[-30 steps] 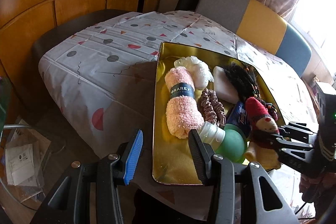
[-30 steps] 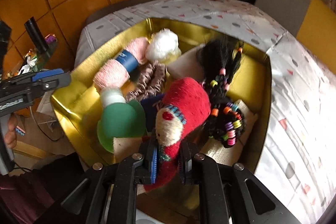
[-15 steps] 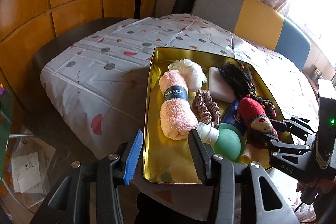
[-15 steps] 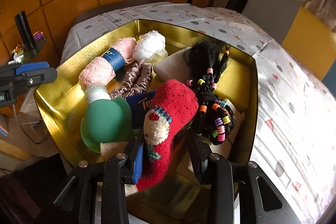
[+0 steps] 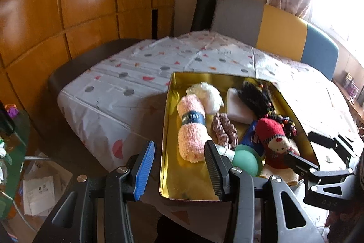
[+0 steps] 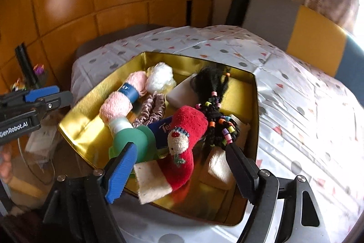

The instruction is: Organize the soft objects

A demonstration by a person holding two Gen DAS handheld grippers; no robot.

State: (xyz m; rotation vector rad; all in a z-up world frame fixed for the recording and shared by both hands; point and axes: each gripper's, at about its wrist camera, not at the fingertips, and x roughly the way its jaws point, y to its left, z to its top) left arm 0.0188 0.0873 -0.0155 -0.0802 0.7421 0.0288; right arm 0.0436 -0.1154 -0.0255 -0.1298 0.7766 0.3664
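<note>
A gold-lined tray point(image 6: 254, 92) sat on a bench covered with a white cloth point(image 5: 127, 92) printed with grey dots and red triangles, packed with soft goods. A red knitted doll point(image 6: 186, 129) with a cream face, a red spot on it and a cream felt hem lay at the tray's near edge, tilted against a green rubbery ball point(image 6: 134, 140) with a white neck and a dark blue packet point(image 6: 162, 129) with white lettering. Along the tray's left side lay a rolled pink fluffy towel point(image 5: 192, 126) wrapped in a blue band, with a white puffy ball point(image 5: 209, 95) just beyond it and a brown satin scrunchie point(image 5: 224, 129) beside it. A white foam block point(image 5: 236, 106) sat near the far side under a black hairpiece point(image 6: 213, 85) strung with coloured beads. The right tool point(image 6: 179, 165) had just been opening; its jaws stood wide on either side of the doll, the pads clear of it. The left tool point(image 5: 179, 163) hung half open over the tray's near left corner, one finger point(image 5: 145, 165) over the cloth outside the tray, nothing between its jaws.
</note>
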